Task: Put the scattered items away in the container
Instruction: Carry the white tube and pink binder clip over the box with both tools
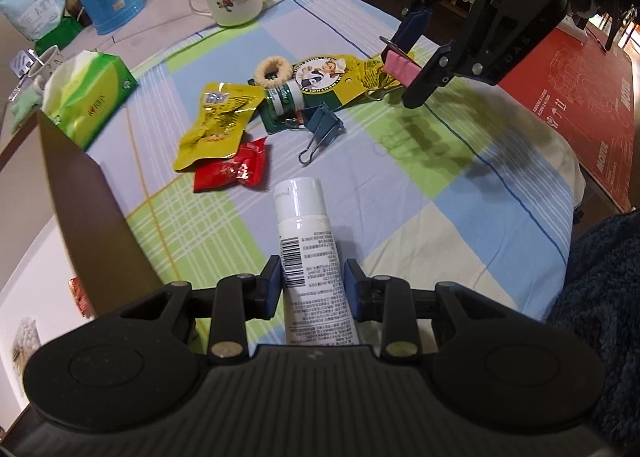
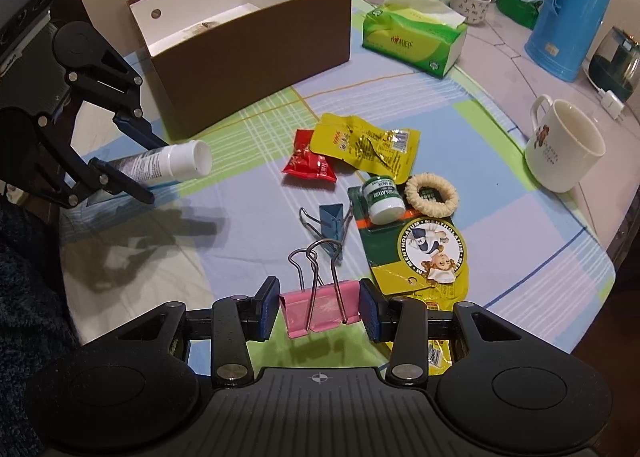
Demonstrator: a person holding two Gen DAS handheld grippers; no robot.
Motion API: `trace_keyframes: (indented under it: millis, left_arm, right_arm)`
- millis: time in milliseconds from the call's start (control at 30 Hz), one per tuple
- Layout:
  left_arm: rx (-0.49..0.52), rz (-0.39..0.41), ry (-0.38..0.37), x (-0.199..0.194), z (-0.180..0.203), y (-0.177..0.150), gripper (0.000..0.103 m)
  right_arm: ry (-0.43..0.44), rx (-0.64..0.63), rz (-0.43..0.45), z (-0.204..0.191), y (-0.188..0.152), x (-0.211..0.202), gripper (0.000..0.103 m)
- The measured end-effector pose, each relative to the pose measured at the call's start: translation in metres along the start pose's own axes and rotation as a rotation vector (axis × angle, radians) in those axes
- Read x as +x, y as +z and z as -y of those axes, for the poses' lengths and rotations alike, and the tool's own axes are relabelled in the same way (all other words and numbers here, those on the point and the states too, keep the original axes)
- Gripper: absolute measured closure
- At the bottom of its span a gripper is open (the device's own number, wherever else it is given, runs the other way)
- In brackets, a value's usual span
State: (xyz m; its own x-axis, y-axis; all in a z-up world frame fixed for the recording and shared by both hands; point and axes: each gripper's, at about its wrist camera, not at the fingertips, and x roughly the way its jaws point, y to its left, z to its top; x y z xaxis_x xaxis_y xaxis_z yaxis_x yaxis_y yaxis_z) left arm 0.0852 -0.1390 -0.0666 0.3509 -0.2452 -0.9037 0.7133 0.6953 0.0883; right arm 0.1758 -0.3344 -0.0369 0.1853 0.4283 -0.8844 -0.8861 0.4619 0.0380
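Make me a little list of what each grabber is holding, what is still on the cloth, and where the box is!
left gripper: shut on white tube, held above the cloth
right gripper: shut on pink binder clip
still on cloth: blue binder clip, red packet, yellow packet, Mentholatum card, cream hair tie
brown box: open, no items visible inside, at the cloth's far edge
nearby: tissue pack, white mug
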Motion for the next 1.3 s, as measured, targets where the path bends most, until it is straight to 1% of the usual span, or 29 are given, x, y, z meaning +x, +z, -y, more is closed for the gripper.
trace_keyframes:
  millis: [300,467,633,833,1033,1167,1300]
  left_arm:
    - [-0.006,0.042,0.035,-0.032,-0.018,-0.010,0.075]
    - [-0.006,0.072,0.076,-0.060,-0.044,-0.018,0.075]
    - [0.015,0.074,0.147,-0.090,-0.080,-0.030,0.075]
    - [0.041,0.062,0.252,-0.124,-0.132,-0.052,0.075]
    - [0.070,0.051,0.328,-0.143,-0.183,-0.069,0.075]
    - [0.104,0.036,0.314,-0.143,-0.214,-0.071,0.075]
    - [0.188,-0.002,0.271,-0.127,-0.234,-0.068,0.075]
  right_arm:
    - [-0.024,-0.014,0.023,-0.013,0.014,-0.008,0.062]
    - [-0.041,-0.012,0.041,-0.017,0.031,-0.017,0.062]
    - [-0.060,-0.019,0.070,-0.024,0.060,-0.029,0.062]
    - [-0.065,-0.049,0.139,-0.042,0.111,-0.040,0.062]
    - [-0.030,-0.089,0.221,-0.066,0.178,-0.032,0.062]
    - [0.011,-0.117,0.245,-0.081,0.227,-0.011,0.062]
    - [0.054,-0.141,0.205,-0.088,0.270,0.021,0.062]
